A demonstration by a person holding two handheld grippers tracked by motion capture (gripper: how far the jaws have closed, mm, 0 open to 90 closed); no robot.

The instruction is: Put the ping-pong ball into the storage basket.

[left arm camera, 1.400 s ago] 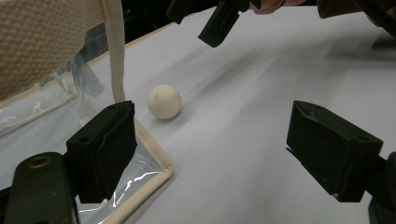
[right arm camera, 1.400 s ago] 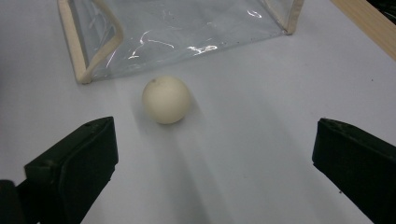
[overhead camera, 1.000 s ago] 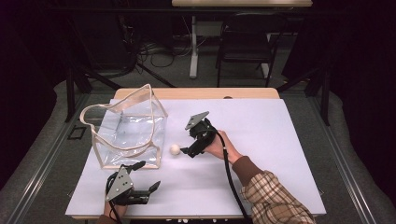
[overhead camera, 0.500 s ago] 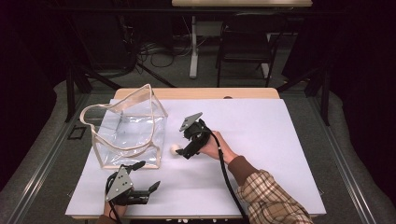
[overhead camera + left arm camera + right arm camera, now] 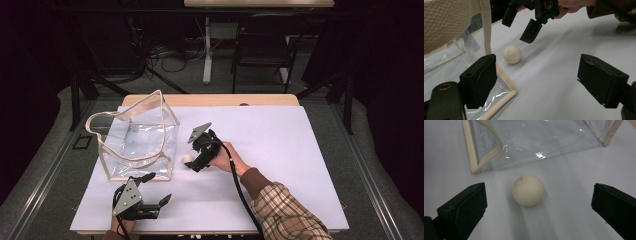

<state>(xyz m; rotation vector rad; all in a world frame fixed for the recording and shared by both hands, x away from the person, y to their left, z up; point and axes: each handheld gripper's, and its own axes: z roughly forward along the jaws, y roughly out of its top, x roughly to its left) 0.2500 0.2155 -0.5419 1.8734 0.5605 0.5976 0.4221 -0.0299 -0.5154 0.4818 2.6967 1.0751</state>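
Ball (image 5: 187, 159) on table (image 5: 300, 150), right of bag (image 5: 135, 145), between right gripper (image 5: 194, 162) fingers.

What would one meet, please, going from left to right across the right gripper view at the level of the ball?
The right gripper's left jaw pad → the cream ball, lying on the white table between the open jaws → the right jaw pad.

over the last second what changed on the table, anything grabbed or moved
The right gripper slid leftward across the table, toward the clear bag, until its open jaws came up to the cream ball. In the right gripper view the ball lies between the jaws, not yet gripped. Nothing was taken hold of or let go. The ball, the bag and the open left gripper stayed where they were.
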